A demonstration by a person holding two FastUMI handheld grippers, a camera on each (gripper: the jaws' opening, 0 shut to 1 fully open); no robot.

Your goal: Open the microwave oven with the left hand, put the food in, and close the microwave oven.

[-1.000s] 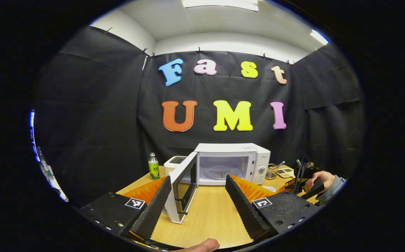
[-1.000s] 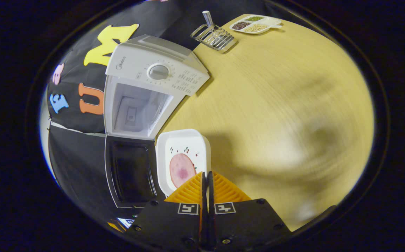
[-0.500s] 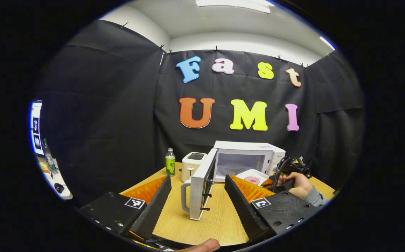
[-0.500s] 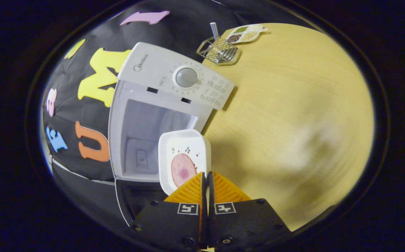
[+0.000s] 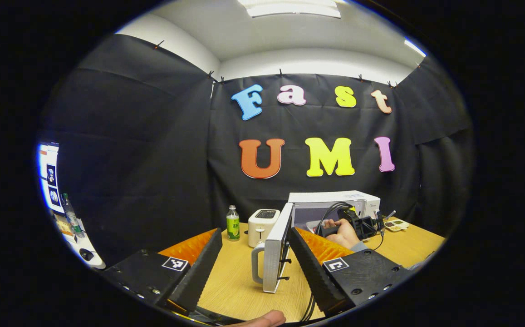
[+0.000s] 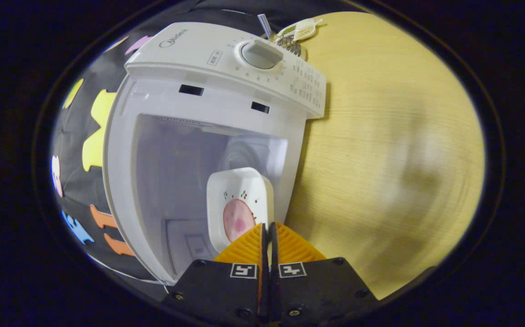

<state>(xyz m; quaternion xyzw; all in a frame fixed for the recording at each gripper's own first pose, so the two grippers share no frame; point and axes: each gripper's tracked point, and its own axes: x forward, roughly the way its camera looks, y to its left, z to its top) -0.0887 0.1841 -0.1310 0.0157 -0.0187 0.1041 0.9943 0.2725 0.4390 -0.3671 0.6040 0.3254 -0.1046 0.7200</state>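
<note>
The white microwave [image 5: 335,200] stands at the back of the table with its door [image 5: 275,254] swung wide and seen edge-on. My left gripper [image 5: 256,232] is open and holds nothing, a short way in front of the door. In the right gripper view the microwave's cavity [image 6: 185,168] is close ahead. My right gripper [image 6: 269,227] is shut on the rim of a white plate [image 6: 239,186] carrying a pink slice of food [image 6: 237,220]. The plate sits at the cavity's mouth. In the left gripper view a hand [image 5: 345,232] holds that gripper at the oven's opening.
A green bottle [image 5: 232,223] and a white toaster [image 5: 263,220] stand left of the microwave. A wire rack [image 6: 289,42] and a compartment dish [image 5: 396,224] lie to its right. The wooden table [image 6: 380,136] stretches out beside the oven.
My right gripper has carried the plate from beside the door up to the cavity's mouth. The left gripper has drifted aside, so the door now shows edge-on.
</note>
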